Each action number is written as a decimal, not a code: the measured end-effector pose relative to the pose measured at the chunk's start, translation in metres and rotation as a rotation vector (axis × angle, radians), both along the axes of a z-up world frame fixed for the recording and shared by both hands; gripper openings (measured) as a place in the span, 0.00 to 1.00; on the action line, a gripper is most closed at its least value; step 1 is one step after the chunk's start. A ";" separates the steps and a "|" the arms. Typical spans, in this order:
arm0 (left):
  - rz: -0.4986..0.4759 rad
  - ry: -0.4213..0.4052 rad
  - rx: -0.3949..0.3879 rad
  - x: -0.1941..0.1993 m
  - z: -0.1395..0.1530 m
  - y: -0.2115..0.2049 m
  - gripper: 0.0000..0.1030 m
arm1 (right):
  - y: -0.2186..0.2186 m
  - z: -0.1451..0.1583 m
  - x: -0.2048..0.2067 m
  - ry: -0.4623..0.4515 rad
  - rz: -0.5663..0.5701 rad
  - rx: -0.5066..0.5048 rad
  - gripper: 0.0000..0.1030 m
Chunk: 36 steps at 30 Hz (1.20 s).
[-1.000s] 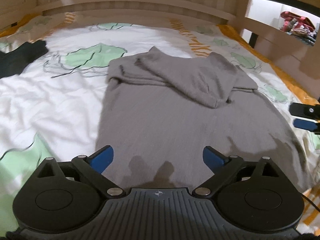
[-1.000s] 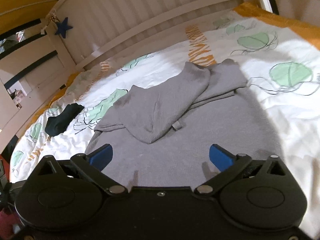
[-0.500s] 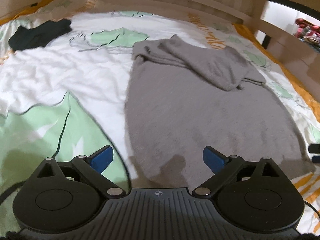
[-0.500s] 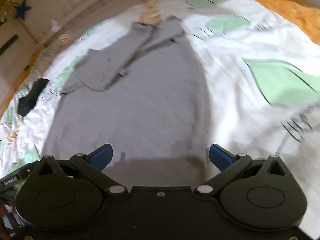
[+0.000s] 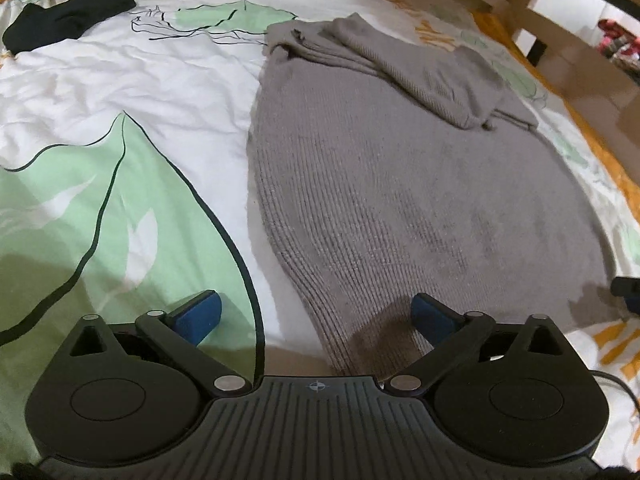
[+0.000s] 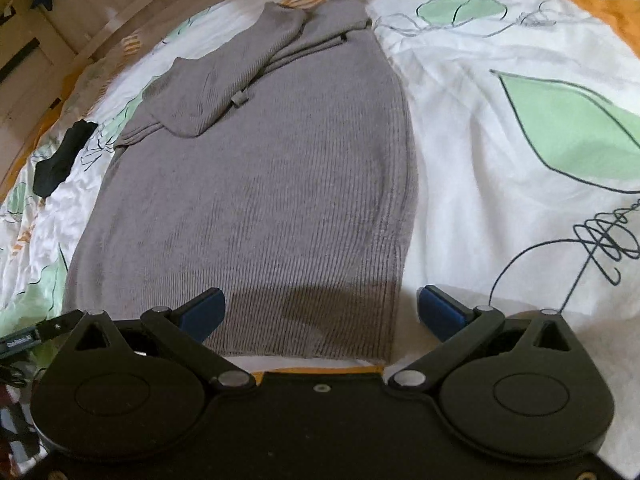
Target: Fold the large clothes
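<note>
A grey ribbed knit sweater (image 5: 400, 168) lies flat on the bed, hem nearest me, its sleeves folded across the chest at the far end (image 5: 420, 68). It also shows in the right wrist view (image 6: 260, 184). My left gripper (image 5: 316, 316) is open and empty, low over the hem's left corner. My right gripper (image 6: 320, 312) is open and empty, low over the hem's right corner. The right gripper's edge shows at the far right of the left wrist view (image 5: 628, 288).
The bed has a white duvet (image 5: 120, 92) with green leaf prints (image 6: 568, 132) and orange edging. A black garment (image 5: 68, 16) lies at the far left, also in the right wrist view (image 6: 60, 156). A wooden bed rail (image 6: 132, 12) runs behind.
Both grippers have pulled back and dropped from over the sweater's middle to its hem corners, left to the left, right to the right. Both stayed open.
</note>
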<state>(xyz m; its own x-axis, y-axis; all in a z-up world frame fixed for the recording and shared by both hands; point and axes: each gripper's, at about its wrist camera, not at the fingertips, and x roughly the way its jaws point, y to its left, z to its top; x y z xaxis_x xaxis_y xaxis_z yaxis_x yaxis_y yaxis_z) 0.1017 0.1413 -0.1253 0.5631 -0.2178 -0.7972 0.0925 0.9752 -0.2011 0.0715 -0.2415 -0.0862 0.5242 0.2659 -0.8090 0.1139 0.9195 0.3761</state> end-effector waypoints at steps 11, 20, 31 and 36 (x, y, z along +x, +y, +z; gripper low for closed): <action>0.004 0.004 0.016 0.000 0.000 -0.005 0.99 | -0.005 -0.003 0.000 0.006 0.016 0.050 1.00; -0.016 0.008 -0.052 0.001 0.004 0.000 0.99 | -0.013 0.001 -0.002 0.019 0.031 0.118 1.00; 0.009 -0.015 -0.097 -0.002 0.009 0.006 0.42 | -0.027 -0.001 -0.002 0.044 0.024 0.195 0.64; 0.023 -0.029 -0.205 -0.002 0.014 0.016 0.07 | -0.029 -0.006 -0.003 0.059 0.019 0.241 0.21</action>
<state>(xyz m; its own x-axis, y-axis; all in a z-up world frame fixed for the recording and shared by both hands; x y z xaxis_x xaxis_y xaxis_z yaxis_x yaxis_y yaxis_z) 0.0995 0.1568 -0.1112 0.5919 -0.3608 -0.7208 0.0794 0.9160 -0.3933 0.0683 -0.2701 -0.0923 0.4712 0.4639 -0.7502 0.1256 0.8065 0.5777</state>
